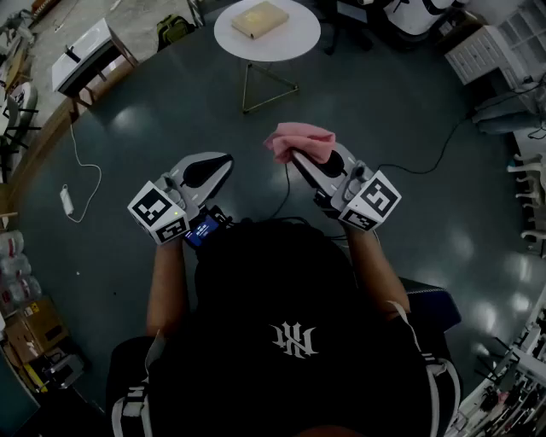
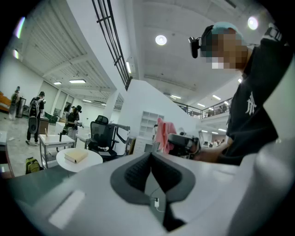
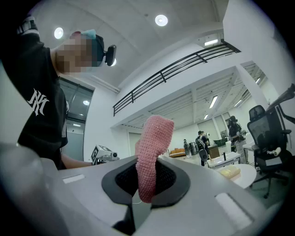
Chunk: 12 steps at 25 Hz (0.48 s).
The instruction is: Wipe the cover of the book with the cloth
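A pale yellow book [image 1: 259, 19] lies on a small round white table [image 1: 294, 44] at the far side of the floor; the same book [image 2: 76, 156] [image 3: 229, 172] shows small in both gripper views. My right gripper [image 1: 293, 158] is shut on a pink knitted cloth [image 1: 300, 142], which sticks up from between its jaws [image 3: 152, 152]. My left gripper [image 1: 220, 165] is shut with nothing in it, its dark pads [image 2: 138, 171] pressed together. Both grippers hover level in front of my body, well short of the table. The pink cloth [image 2: 162, 135] also appears in the left gripper view.
A dark green floor surrounds the table. A white bench [image 1: 84, 56] stands at the far left, a white cable and plug [image 1: 68, 199] lie on the floor at the left, and a black cable [image 1: 426, 162] runs at the right. Office chairs [image 2: 103, 133] and people stand in the background.
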Available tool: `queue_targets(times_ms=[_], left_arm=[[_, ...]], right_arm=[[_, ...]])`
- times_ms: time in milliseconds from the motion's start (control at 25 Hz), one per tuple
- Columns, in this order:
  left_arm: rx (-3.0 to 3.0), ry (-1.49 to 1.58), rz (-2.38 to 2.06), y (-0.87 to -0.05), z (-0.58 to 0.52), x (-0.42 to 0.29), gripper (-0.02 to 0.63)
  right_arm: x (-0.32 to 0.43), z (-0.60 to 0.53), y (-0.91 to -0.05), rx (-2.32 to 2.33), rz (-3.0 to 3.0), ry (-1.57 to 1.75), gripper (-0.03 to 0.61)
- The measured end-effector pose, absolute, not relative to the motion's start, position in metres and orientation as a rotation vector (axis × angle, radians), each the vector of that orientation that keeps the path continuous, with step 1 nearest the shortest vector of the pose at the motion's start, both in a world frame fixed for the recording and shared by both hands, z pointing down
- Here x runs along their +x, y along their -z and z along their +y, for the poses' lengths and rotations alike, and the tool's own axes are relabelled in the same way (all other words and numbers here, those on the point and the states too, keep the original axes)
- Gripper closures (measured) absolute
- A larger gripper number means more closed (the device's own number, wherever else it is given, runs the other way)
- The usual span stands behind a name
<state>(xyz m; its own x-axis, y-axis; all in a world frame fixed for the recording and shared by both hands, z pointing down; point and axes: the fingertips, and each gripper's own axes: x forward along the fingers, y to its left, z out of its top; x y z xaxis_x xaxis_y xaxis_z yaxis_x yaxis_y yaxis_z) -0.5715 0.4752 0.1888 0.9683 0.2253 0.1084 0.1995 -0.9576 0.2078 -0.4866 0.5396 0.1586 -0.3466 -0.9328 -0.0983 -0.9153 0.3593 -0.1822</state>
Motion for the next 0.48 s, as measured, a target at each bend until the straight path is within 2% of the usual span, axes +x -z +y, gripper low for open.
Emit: queue_targets(times_ms=[480], left_arm=[[2.934, -0.205, 0.342, -0.181, 0.517, -0.524, 0.611]], right_arm=[[-0.447, 0.582, -0.157, -1.712, 2.433, 0.104, 0.548]])
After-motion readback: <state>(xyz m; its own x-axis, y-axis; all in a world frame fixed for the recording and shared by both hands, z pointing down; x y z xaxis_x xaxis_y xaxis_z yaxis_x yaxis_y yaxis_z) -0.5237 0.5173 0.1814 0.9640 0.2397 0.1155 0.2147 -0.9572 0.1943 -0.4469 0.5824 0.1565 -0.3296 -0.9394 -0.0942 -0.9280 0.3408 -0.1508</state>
